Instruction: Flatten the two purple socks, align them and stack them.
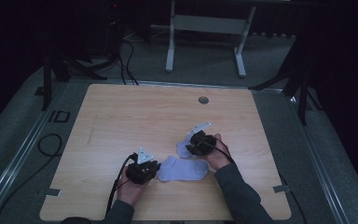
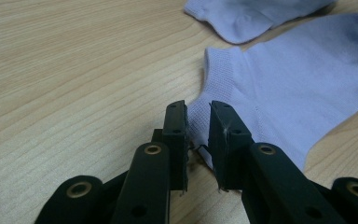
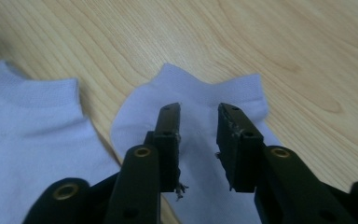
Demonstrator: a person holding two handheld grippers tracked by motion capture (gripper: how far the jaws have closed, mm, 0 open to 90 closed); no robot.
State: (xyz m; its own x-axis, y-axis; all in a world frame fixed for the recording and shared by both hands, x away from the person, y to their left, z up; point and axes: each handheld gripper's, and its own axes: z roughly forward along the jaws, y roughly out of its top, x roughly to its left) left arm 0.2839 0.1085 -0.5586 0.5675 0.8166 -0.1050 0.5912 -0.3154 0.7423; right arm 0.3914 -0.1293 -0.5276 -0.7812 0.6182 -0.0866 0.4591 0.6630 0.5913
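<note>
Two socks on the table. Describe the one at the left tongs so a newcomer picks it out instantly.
On the wooden table, look at the near edge between the person's two hands. The larger sock lies flat just right of the left tongs, their tips at its cuff corner. Unlike the smaller sock, mostly hidden under the right tongs, it is spread out in plain view.

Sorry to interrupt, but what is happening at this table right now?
A person is working two pale lilac socks on a wooden table with a gripper in each hand. The left gripper sits at the cuff edge of the larger sock, jaws slightly apart. The right gripper is over the second sock, jaws open. Neither sock is lifted.
</note>
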